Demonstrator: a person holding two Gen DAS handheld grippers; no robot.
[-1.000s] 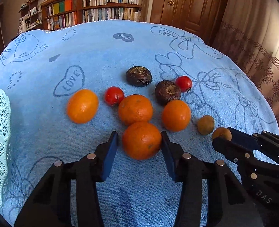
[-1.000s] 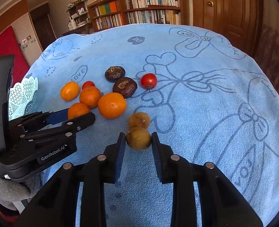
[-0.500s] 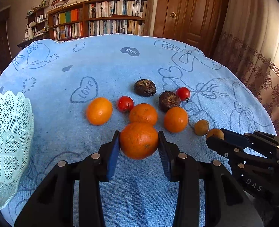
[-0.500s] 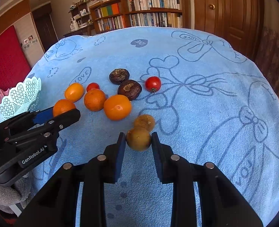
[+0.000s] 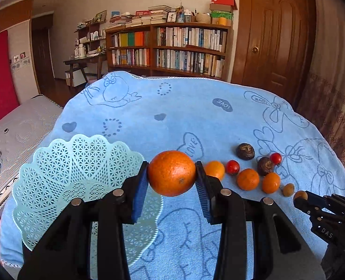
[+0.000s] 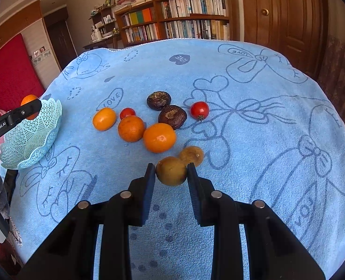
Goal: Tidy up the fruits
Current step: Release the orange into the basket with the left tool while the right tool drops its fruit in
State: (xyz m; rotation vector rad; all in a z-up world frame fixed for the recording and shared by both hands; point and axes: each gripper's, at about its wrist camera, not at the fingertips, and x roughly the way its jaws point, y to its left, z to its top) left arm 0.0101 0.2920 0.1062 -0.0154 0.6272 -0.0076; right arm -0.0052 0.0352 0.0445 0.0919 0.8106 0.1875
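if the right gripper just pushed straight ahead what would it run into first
Probably the second brown fruit, just beyond the brown fruit held in the right gripper; depth between them is unclear.

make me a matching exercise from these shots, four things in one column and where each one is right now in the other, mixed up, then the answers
Things:
1. large orange
2. brownish-green fruit
3. mint lattice basket
4. two dark wrinkled fruits

Places:
A. on the blue towel, far side of the fruit cluster
B. between the fingers of the left gripper, lifted near the basket
C. at the towel's left edge
D. between the fingers of the right gripper

Pairs: 1-B, 2-D, 3-C, 4-A
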